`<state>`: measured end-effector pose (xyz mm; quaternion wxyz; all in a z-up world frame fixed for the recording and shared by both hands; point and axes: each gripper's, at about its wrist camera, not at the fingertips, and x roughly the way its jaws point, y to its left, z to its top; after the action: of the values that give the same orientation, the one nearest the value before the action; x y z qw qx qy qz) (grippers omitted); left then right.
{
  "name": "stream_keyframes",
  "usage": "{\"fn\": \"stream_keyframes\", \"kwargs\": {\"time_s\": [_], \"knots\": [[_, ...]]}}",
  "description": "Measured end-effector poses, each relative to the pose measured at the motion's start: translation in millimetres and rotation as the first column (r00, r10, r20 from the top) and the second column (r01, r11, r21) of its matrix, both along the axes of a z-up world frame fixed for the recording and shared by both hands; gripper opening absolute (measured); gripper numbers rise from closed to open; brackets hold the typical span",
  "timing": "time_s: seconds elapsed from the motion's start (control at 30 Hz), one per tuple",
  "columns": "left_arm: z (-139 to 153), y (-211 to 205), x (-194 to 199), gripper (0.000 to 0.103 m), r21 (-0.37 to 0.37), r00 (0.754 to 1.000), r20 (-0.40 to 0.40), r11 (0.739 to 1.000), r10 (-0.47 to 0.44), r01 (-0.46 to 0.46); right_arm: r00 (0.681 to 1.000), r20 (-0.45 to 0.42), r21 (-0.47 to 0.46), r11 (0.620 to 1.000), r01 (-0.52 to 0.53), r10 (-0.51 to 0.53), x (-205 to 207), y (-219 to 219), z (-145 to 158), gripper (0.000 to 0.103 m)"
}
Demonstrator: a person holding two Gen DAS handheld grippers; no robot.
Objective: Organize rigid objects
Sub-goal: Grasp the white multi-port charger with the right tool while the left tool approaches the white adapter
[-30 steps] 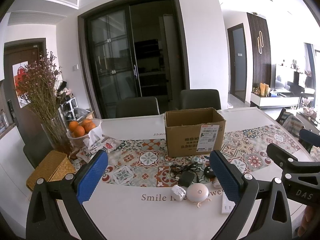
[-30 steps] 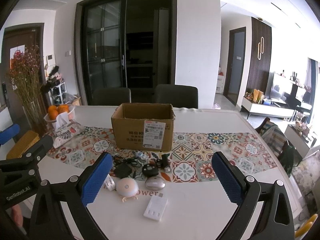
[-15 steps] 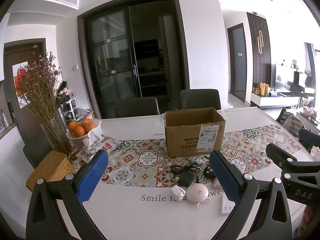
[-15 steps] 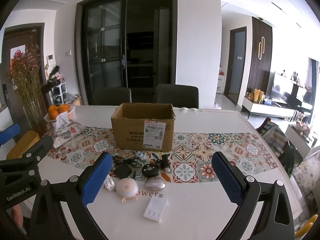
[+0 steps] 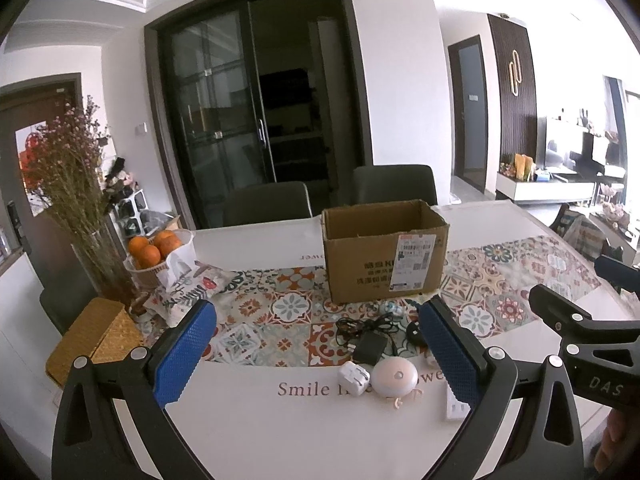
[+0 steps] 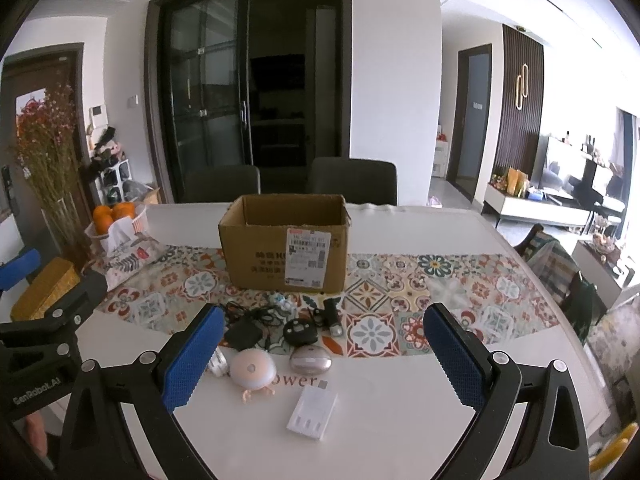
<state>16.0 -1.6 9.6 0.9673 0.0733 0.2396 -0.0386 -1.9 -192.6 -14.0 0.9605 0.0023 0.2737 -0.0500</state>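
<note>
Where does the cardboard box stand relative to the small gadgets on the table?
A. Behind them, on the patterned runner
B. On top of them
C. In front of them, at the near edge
A: the open cardboard box stands on the patterned runner, beyond the gadgets.

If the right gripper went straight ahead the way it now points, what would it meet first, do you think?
Probably the cardboard box: the open right gripper hangs above the small gadgets, so it would likely clear the silver mouse. Depth is hard to judge.
</note>
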Motion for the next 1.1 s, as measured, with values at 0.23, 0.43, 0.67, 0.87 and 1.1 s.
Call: {"fn": "stream_keyframes", "kwargs": {"time_s": [0.23,0.43,0.67,0.87,1.1], "knots": [[-27.3,2.6,16.0,0.103,0.013,0.998,-0.049,0.999,-0.046,0.046,0.998,-0.064,0.031,0.999,0.025,-0.023,9.7,0.2,-28.4,0.100],[-57.9,3.2,32.3,0.103,0.023,0.989,-0.120,0.996,-0.083,0.086,0.988,-0.148,0.054,0.997,0.056,-0.047,22.2,-0.4,-60.7,0.100],[-95.2,3.8,51.4,0.103,0.030,0.972,-0.212,0.993,-0.103,0.112,0.973,-0.216,0.069,0.993,0.096,-0.079,34.4,1.8,-95.6,0.097],[-125.3,4.4,68.5,0.103,0.085,0.954,-0.278,0.987,-0.110,0.138,0.956,-0.276,0.081,0.989,0.126,-0.100,47.3,5.5,-130.2,0.084],[-151.3,-0.2,83.9,0.103,0.120,0.937,-0.318,0.974,-0.144,0.191,0.936,-0.321,0.104,0.976,0.189,-0.147,57.2,3.0,-164.0,0.075]]}}
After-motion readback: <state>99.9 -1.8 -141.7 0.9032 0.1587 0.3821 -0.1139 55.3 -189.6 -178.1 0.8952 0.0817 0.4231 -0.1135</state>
